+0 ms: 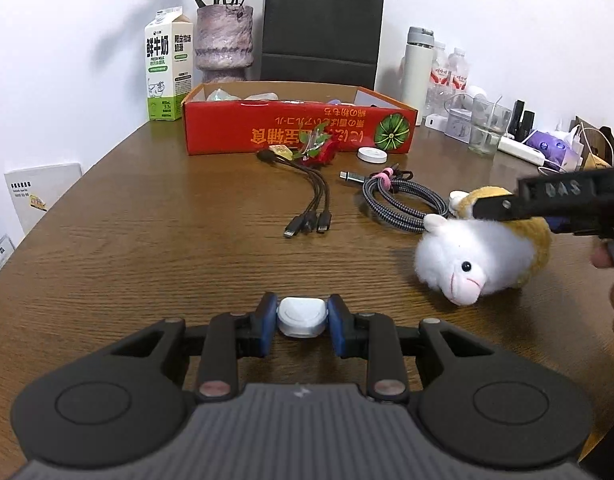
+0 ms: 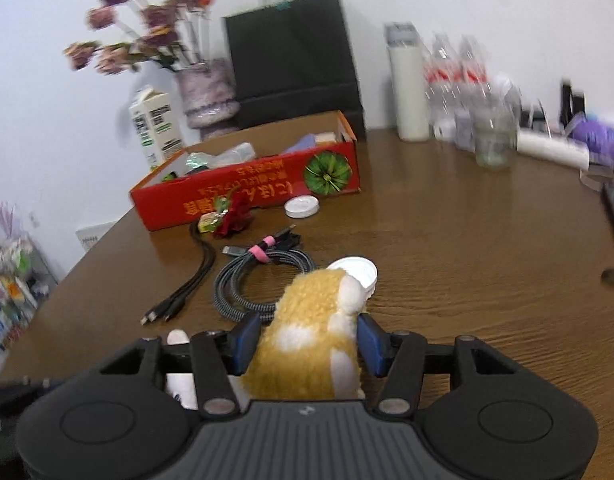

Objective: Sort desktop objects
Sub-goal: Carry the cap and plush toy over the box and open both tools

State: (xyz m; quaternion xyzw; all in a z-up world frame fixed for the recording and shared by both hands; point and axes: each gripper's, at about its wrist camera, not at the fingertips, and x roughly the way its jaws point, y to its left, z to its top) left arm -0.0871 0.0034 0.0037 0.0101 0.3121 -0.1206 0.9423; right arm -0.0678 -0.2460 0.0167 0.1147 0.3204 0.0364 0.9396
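My left gripper [image 1: 302, 316] is shut on a small white rounded case [image 1: 301, 317], just above the wooden table [image 1: 147, 248]. My right gripper [image 2: 309, 332] is shut on a white and tan plush hamster [image 2: 307, 344]; the left wrist view shows the plush [image 1: 479, 256] at the right with the right gripper [image 1: 499, 206] on its back. A red cardboard box [image 1: 299, 130] with several items inside stands at the back of the table; it also shows in the right wrist view [image 2: 251, 188].
On the table lie a black multi-head cable [image 1: 311, 204], a coiled braided cable [image 1: 399, 196], a red wrapped item [image 1: 319, 152] and a white round lid [image 1: 372, 155]. Another white lid [image 2: 357, 272] lies beyond the plush. Milk carton [image 1: 169, 64], vase [image 1: 225, 42], black bag [image 1: 321, 28], bottles [image 1: 417, 68] line the back.
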